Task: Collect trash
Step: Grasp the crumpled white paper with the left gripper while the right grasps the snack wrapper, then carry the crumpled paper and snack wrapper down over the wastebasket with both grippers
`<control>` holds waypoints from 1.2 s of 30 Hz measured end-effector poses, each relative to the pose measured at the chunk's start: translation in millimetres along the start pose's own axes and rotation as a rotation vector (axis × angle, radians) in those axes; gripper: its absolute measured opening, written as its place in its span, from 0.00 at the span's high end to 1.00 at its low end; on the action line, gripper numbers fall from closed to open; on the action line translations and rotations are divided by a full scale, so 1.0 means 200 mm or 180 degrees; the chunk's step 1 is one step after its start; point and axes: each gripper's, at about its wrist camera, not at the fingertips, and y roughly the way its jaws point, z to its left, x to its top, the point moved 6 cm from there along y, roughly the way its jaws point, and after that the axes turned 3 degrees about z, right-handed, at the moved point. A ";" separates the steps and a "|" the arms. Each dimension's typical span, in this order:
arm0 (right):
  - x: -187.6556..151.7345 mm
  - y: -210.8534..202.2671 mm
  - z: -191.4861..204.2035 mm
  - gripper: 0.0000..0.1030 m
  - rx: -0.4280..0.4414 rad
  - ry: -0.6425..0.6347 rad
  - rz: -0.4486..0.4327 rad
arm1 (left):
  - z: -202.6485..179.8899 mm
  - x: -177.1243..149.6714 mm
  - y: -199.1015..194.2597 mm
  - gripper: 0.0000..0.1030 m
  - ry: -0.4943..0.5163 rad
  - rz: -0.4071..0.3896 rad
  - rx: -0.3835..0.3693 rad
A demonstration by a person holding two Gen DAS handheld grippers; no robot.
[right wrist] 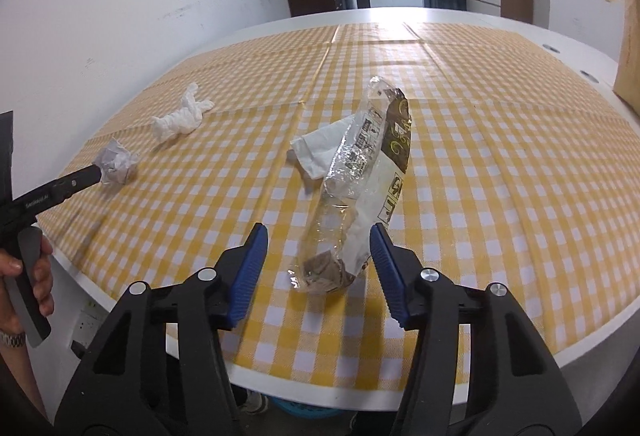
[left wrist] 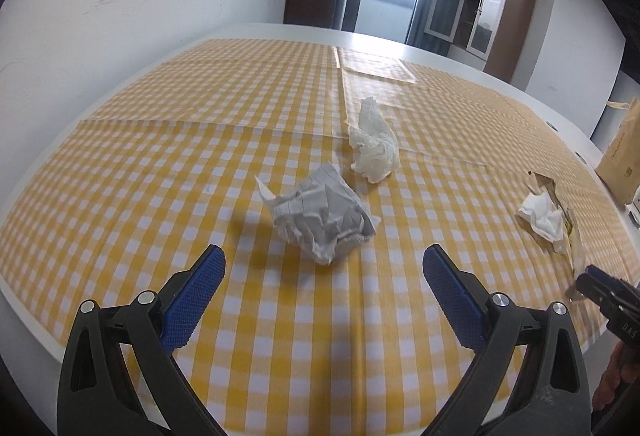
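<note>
A crumpled ball of lined paper (left wrist: 320, 213) lies on the yellow checked tablecloth (left wrist: 160, 163), just ahead of my open left gripper (left wrist: 323, 268). A crumpled white tissue (left wrist: 374, 141) lies beyond it. Another white tissue (left wrist: 540, 220) lies at the right beside a clear plastic wrapper. In the right wrist view, that clear printed wrapper (right wrist: 356, 187) lies lengthwise with its near end between the fingers of my open right gripper (right wrist: 318, 256); the tissue (right wrist: 320, 149) sticks out from under it. The paper ball (right wrist: 116, 163) and far tissue (right wrist: 180, 119) lie at the left.
A brown cardboard box (left wrist: 624, 155) stands at the table's right edge. The white table rim (right wrist: 320, 388) is close below the right gripper. A blue bin (right wrist: 304, 410) shows under the table edge. A white wall borders the left side.
</note>
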 end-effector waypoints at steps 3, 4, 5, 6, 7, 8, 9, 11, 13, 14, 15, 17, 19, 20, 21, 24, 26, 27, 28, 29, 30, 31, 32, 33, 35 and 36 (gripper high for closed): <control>-0.01 0.03 -0.02 0.69 0.0083 0.0077 0.0085 | 0.03 0.03 0.09 0.06 -0.0112 0.0175 -0.0072; -0.01 0.02 -0.02 0.75 0.0112 0.0087 0.0089 | 0.03 0.04 0.12 0.07 -0.0146 0.0219 -0.0111; -0.01 0.02 -0.02 0.78 0.0132 0.0094 0.0080 | 0.03 0.05 0.13 0.07 -0.0135 0.0221 -0.0135; -0.01 0.01 -0.02 0.83 0.0137 0.0094 0.0060 | 0.02 0.05 0.13 0.07 -0.0098 0.0213 -0.0140; -0.01 0.00 -0.03 0.87 0.0138 0.0100 0.0041 | 0.01 0.05 0.13 0.07 -0.0042 0.0201 -0.0117; 0.00 -0.01 -0.03 0.87 0.0144 0.0119 0.0012 | 0.01 0.05 0.14 0.11 -0.0022 0.0193 -0.0100; 0.00 -0.02 -0.04 0.88 0.0145 0.0139 -0.0011 | 0.01 0.05 0.14 0.16 -0.0008 0.0192 -0.0080; 0.00 -0.05 -0.06 0.90 0.0153 0.0186 -0.0089 | 0.00 0.04 0.16 0.46 -0.0011 0.0245 -0.0062; 0.00 -0.09 -0.06 0.91 0.0156 0.0185 -0.0159 | -0.01 0.03 0.16 0.55 -0.0021 0.0258 -0.0138; -0.01 -0.10 -0.05 0.91 0.0161 0.0176 -0.0174 | -0.02 0.02 0.16 0.56 -0.0005 0.0232 -0.0170; -0.02 -0.11 -0.05 0.92 0.0172 0.0174 -0.0189 | -0.04 0.01 0.14 0.57 0.0066 0.0182 -0.0211; -0.04 -0.14 -0.05 0.92 0.0196 0.0164 -0.0207 | -0.07 0.00 0.09 0.58 0.0174 0.0077 -0.0189; -0.05 -0.16 -0.04 0.93 0.0211 0.0160 -0.0233 | -0.08 -0.02 0.03 0.59 0.0233 -0.0034 -0.0173; -0.06 -0.18 -0.03 0.93 0.0227 0.0149 -0.0241 | -0.08 -0.04 0.01 0.59 0.0226 -0.0060 -0.0199; -0.07 -0.20 -0.02 0.93 0.0247 0.0134 -0.0256 | -0.08 -0.05 -0.01 0.59 0.0213 -0.0078 -0.0225; -0.10 -0.25 0.03 0.93 0.0271 0.0041 -0.0307 | -0.10 -0.10 -0.10 0.59 0.0197 -0.0147 -0.0344; -0.12 -0.30 0.07 0.93 0.0283 -0.0028 -0.0349 | -0.12 -0.13 -0.15 0.59 0.0219 -0.0188 -0.0398; -0.13 -0.31 0.08 0.93 0.0295 -0.0040 -0.0361 | -0.12 -0.13 -0.17 0.59 0.0227 -0.0197 -0.0420; -0.14 -0.34 0.09 0.93 0.0317 -0.0051 -0.0376 | -0.14 -0.15 -0.20 0.59 0.0236 -0.0212 -0.0455; -0.15 -0.36 0.11 0.93 0.0340 -0.0060 -0.0386 | -0.15 -0.16 -0.23 0.59 0.0247 -0.0226 -0.0489; -0.16 -0.38 0.12 0.93 0.0367 -0.0072 -0.0394 | -0.17 -0.19 -0.26 0.59 0.0269 -0.0243 -0.0530; -0.18 -0.41 0.13 0.93 0.0396 -0.0090 -0.0410 | -0.19 -0.20 -0.28 0.59 0.0283 -0.0251 -0.0554; -0.20 -0.43 0.14 0.93 0.0409 -0.0101 -0.0421 | -0.21 -0.22 -0.30 0.59 0.0303 -0.0261 -0.0586; -0.22 -0.45 0.15 0.93 0.0430 -0.0119 -0.0425 | -0.23 -0.23 -0.33 0.59 0.0326 -0.0274 -0.0609; -0.26 -0.48 0.16 0.93 0.0454 -0.0148 -0.0428 | -0.26 -0.28 -0.38 0.59 0.0367 -0.0314 -0.0637; -0.28 -0.50 0.17 0.93 0.0475 -0.0156 -0.0416 | -0.27 -0.30 -0.41 0.59 0.0371 -0.0322 -0.0668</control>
